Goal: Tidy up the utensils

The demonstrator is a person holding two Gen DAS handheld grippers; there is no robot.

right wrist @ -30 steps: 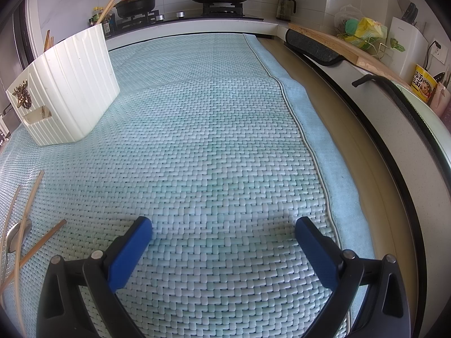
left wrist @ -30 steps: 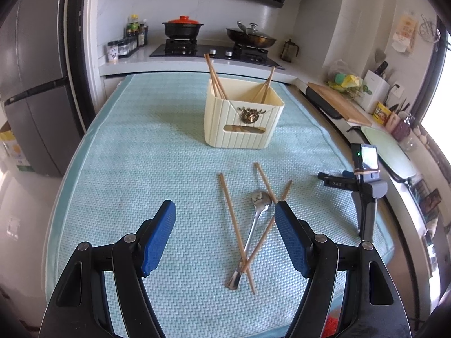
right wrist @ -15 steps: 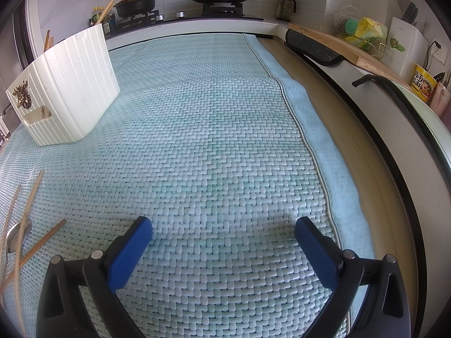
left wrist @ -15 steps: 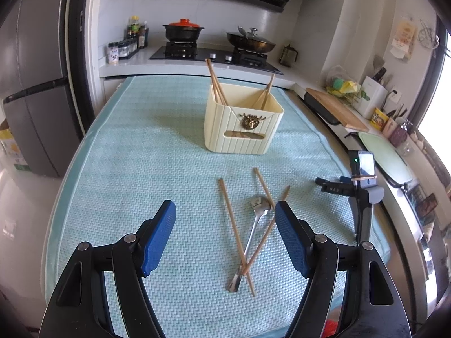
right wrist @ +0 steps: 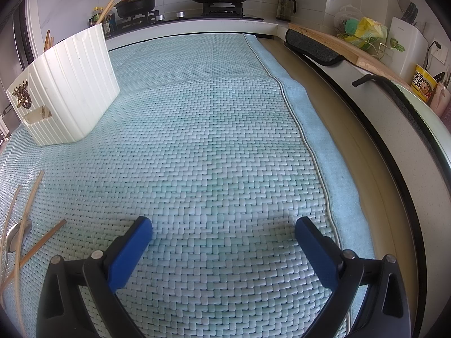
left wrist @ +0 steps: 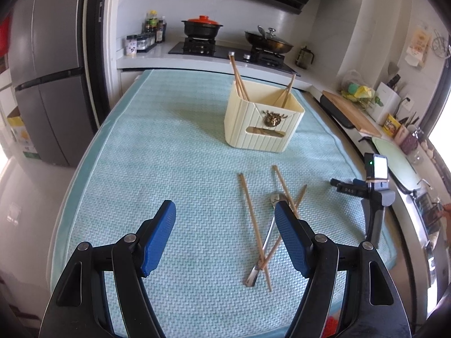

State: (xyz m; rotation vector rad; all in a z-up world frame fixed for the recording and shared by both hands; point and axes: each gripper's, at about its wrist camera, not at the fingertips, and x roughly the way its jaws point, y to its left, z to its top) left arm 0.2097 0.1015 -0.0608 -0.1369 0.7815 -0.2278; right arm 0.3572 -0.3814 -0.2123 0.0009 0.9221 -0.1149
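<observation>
Seen from the left wrist view, going left to right: grey refrigerator (left wrist: 48, 84) at the far left edge; pale blue woven mat (left wrist: 169, 152) covering the desk across the middle of the frame. Left tongs (left wrist: 225, 219) at bottom centre, blue pads well apart, nothing between them, hovering over bare mat. Just right of centre, loose chopsticks (left wrist: 252, 219) crossed on the mat with a metal spoon (left wrist: 267, 239) lying among them, the right pad overlapping the spoon's bowl in the frame. Above them, upper middle, a cream ribbed utensil holder (left wrist: 262, 118) standing upright on the mat, more chopsticks leaning inside it. Behind it, a stove with a red-lidded pot (left wrist: 202, 25) and a lidded wok (left wrist: 269, 42). At the right edge, the right tongs' body seen from the side, standing near the mat's border. Seen from the right wrist view, left to right: utensil holder (right wrist: 64, 95) in the upper left; chopsticks (right wrist: 28, 211) and spoon bowl (right wrist: 17, 235) at the lower left edge; right tongs (right wrist: 224, 233) at bottom centre, pads spread wide, empty, over bare mat (right wrist: 211, 140); a wooden cutting board (right wrist: 352, 48) on the counter at upper right.
</observation>
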